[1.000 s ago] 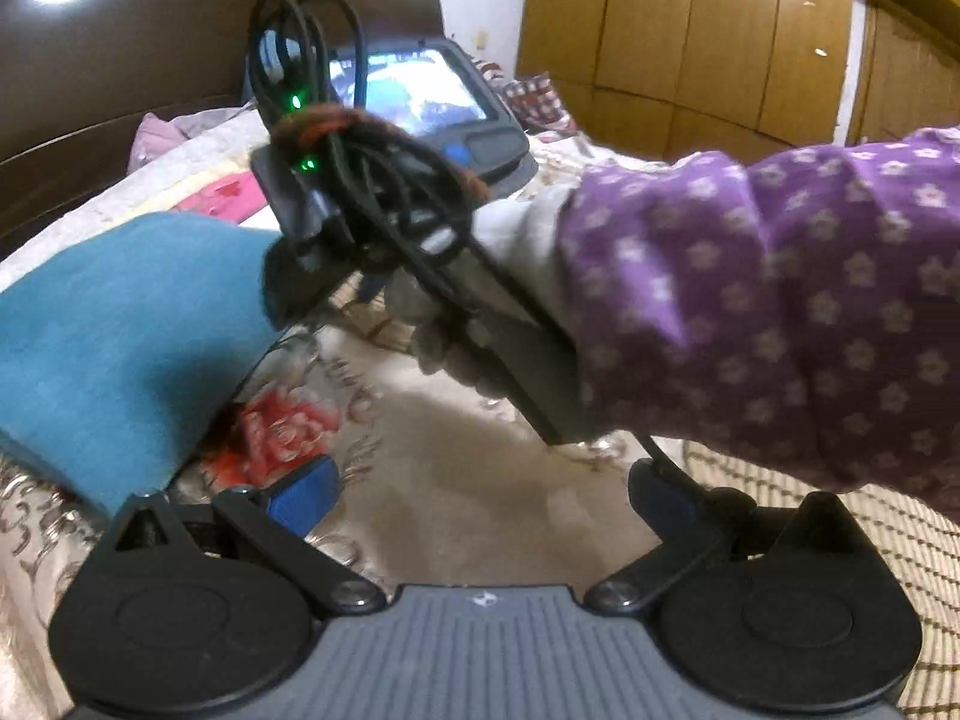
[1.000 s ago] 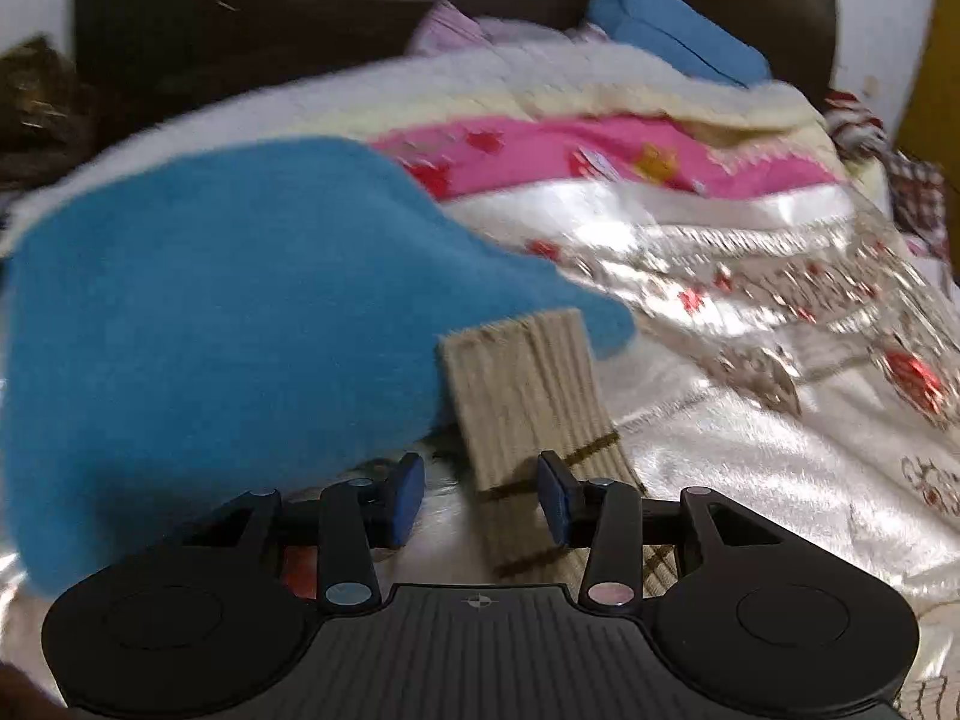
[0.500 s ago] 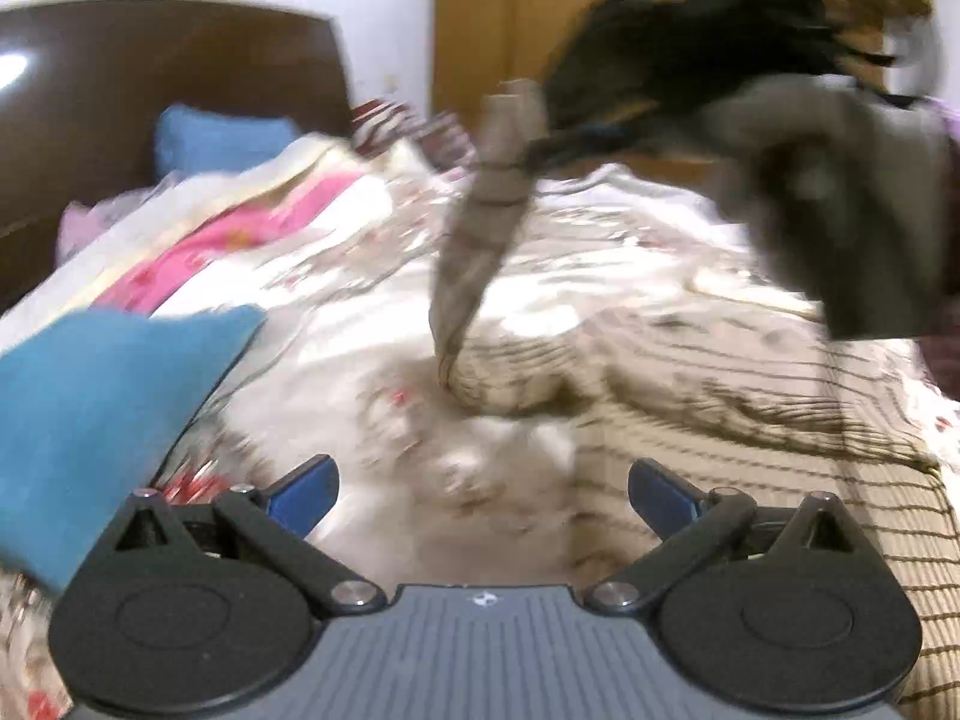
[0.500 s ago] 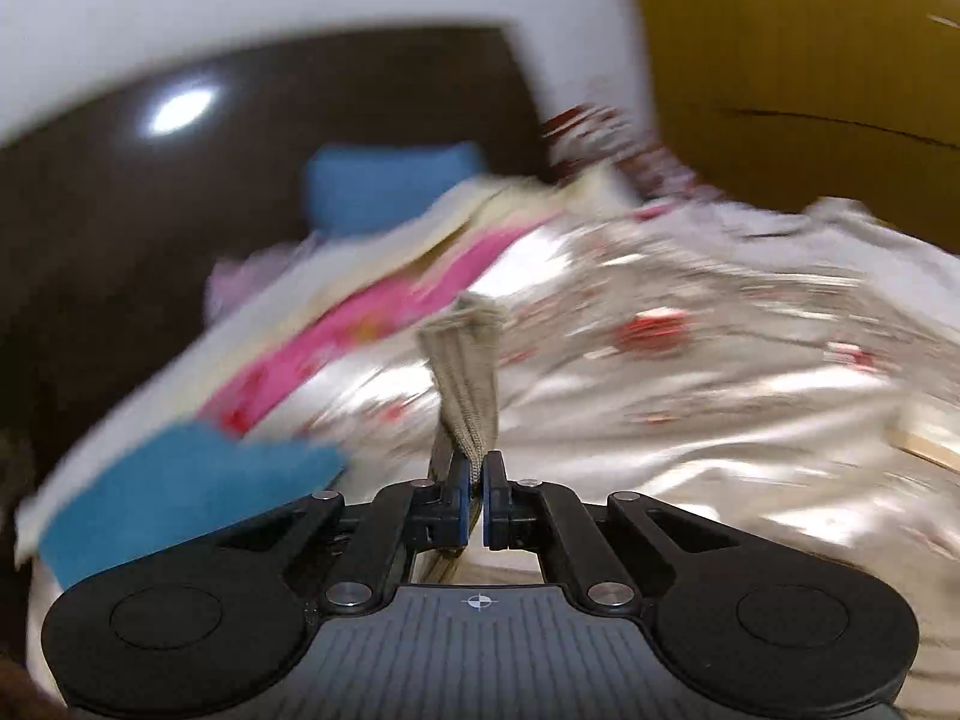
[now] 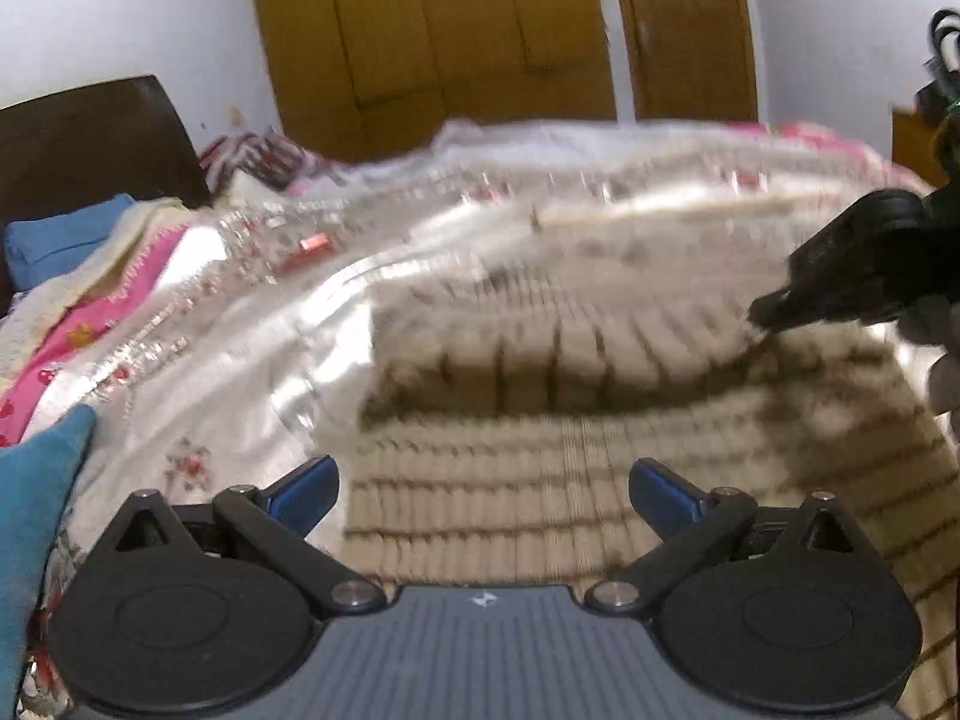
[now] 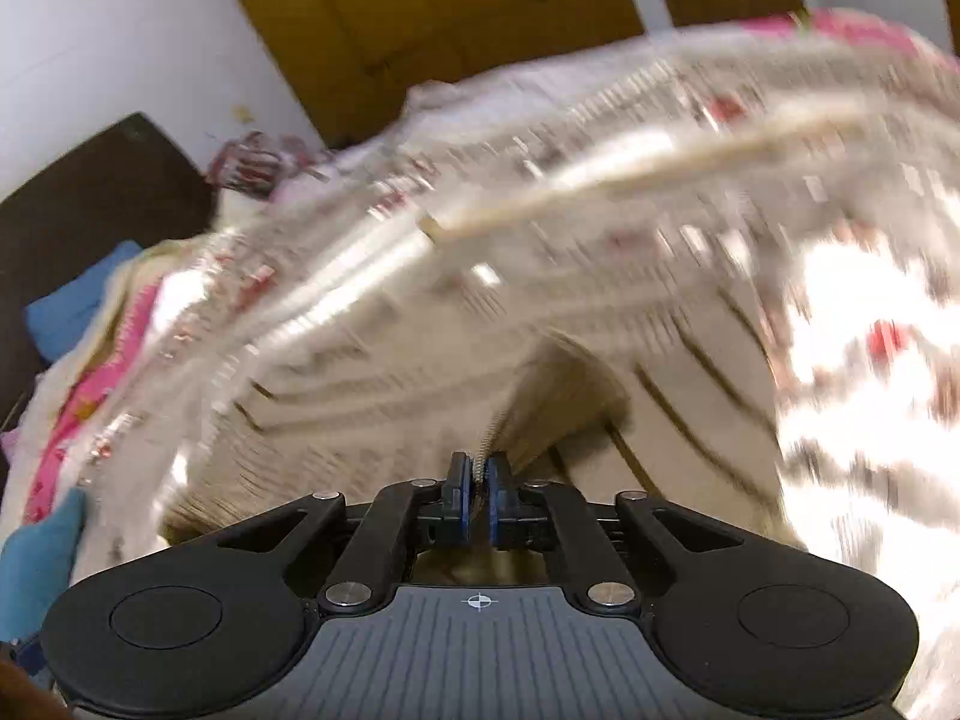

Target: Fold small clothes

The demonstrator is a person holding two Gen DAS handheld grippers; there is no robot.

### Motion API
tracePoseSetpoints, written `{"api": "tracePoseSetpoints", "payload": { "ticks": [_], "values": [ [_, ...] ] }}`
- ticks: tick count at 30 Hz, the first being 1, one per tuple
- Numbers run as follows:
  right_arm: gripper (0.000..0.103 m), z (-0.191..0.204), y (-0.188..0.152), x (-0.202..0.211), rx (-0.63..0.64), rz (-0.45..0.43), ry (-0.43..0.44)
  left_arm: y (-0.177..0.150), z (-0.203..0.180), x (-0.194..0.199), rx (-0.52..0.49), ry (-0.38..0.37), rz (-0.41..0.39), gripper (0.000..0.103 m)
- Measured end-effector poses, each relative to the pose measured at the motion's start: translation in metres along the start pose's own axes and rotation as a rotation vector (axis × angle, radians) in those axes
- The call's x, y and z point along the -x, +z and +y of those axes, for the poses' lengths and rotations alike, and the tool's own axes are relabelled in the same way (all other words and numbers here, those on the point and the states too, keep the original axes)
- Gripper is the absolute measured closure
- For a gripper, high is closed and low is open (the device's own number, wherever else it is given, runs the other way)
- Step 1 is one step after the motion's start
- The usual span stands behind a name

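Note:
A beige knit garment with dark stripes (image 5: 540, 354) lies spread on the shiny floral bedspread (image 5: 240, 360), one part lifted and folded over the rest. My left gripper (image 5: 480, 489) hovers open just above its near part, nothing between the fingers. In the left wrist view my right gripper (image 5: 774, 312) comes in from the right and pinches the edge of the lifted fold. In its own view, the right gripper (image 6: 477, 474) has a thin edge of the striped garment (image 6: 390, 408) between its pads; its jaws are opening slightly. Both views are blurred by motion.
A blue cloth (image 5: 36, 480) lies at the near left and a blue pillow (image 5: 54, 240) against the dark headboard (image 5: 90, 138). A pink blanket (image 5: 78, 330) runs along the left side. Wooden wardrobe doors (image 5: 450, 30) stand behind the bed.
My right gripper shut on the striped garment's end beside the blue cloth and swept it far to the right, over the garment. My left gripper swung right too, staying open.

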State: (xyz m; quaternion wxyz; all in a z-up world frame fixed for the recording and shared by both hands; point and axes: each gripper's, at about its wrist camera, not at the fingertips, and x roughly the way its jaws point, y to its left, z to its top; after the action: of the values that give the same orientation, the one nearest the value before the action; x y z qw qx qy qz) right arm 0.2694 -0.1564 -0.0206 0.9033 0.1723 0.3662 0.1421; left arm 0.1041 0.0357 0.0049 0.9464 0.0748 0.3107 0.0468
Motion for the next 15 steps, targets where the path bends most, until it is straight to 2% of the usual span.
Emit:
{"api": "tracePoseSetpoints", "payload": {
  "ticks": [3, 6, 9, 11, 13, 15],
  "values": [
    [0.091, -0.017, -0.007, 0.006, -0.077, -0.024, 0.035, -0.002, 0.001, -0.009, -0.009, 0.039, 0.025, 0.000],
    [0.091, -0.025, -0.002, 0.009, -0.111, -0.046, 0.066, 0.007, 0.005, -0.013, 0.012, 0.056, 0.002, 0.000],
    [0.091, -0.032, 0.002, 0.010, -0.115, -0.071, 0.069, 0.021, 0.011, -0.022, 0.020, 0.088, -0.048, 0.000],
    [0.091, -0.030, 0.004, 0.008, -0.089, -0.066, 0.022, 0.032, 0.015, -0.038, 0.023, 0.121, -0.069, 0.000],
    [0.091, -0.031, 0.003, 0.003, -0.064, -0.043, -0.018, 0.038, 0.022, -0.061, 0.030, 0.159, -0.045, 0.000],
    [0.091, -0.032, 0.000, 0.001, -0.046, -0.020, -0.033, 0.038, 0.029, -0.082, 0.031, 0.188, 0.018, 0.000]
  ]
}}
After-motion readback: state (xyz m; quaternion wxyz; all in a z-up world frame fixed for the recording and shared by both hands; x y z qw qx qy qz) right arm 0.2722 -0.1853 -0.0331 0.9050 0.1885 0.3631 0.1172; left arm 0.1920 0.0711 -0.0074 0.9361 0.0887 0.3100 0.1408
